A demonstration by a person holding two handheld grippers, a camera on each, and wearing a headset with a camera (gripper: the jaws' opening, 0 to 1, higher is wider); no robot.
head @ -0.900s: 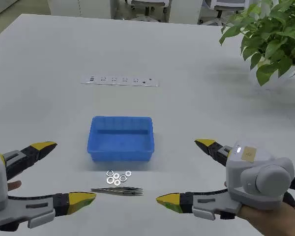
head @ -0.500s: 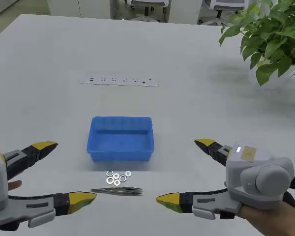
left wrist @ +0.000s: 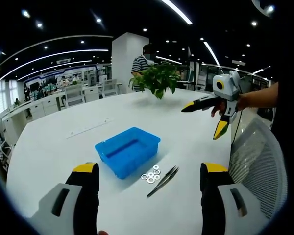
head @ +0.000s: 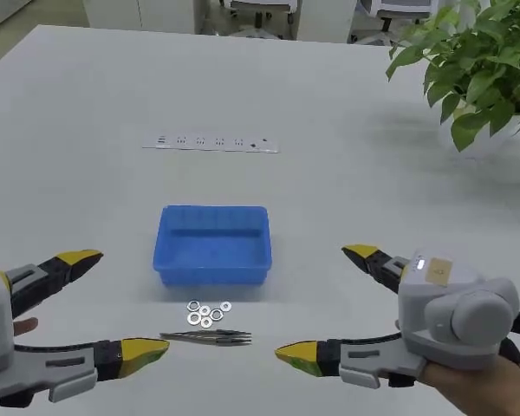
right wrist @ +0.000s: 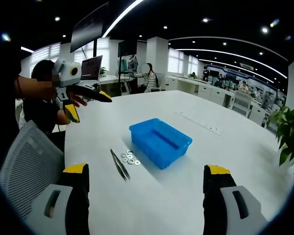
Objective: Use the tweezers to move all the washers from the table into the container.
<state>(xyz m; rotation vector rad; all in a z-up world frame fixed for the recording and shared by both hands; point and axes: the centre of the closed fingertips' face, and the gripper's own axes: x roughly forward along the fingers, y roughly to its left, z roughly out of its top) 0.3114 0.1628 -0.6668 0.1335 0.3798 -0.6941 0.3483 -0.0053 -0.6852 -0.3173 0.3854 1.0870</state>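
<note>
Several small silver washers [head: 208, 312] lie in a cluster on the white table, just in front of the blue container [head: 214, 243]. Metal tweezers [head: 206, 337] lie flat right below the washers. My left gripper [head: 94, 302] is open at the lower left, left of the tweezers, with nothing between its fingers. At the lower right my right gripper [head: 328, 301] is open too, equally bare. The left gripper view has the container [left wrist: 127, 150], washers [left wrist: 150, 174] and tweezers [left wrist: 163, 179] ahead. The right gripper view shows the container [right wrist: 159, 141], washers [right wrist: 129, 158] and tweezers [right wrist: 119, 165].
A white power strip [head: 211, 143] lies on the table beyond the container. A green potted plant [head: 475, 65] stands at the far right. Office chairs stand past the far edge. The table [head: 347, 182] is wide and bare around the work.
</note>
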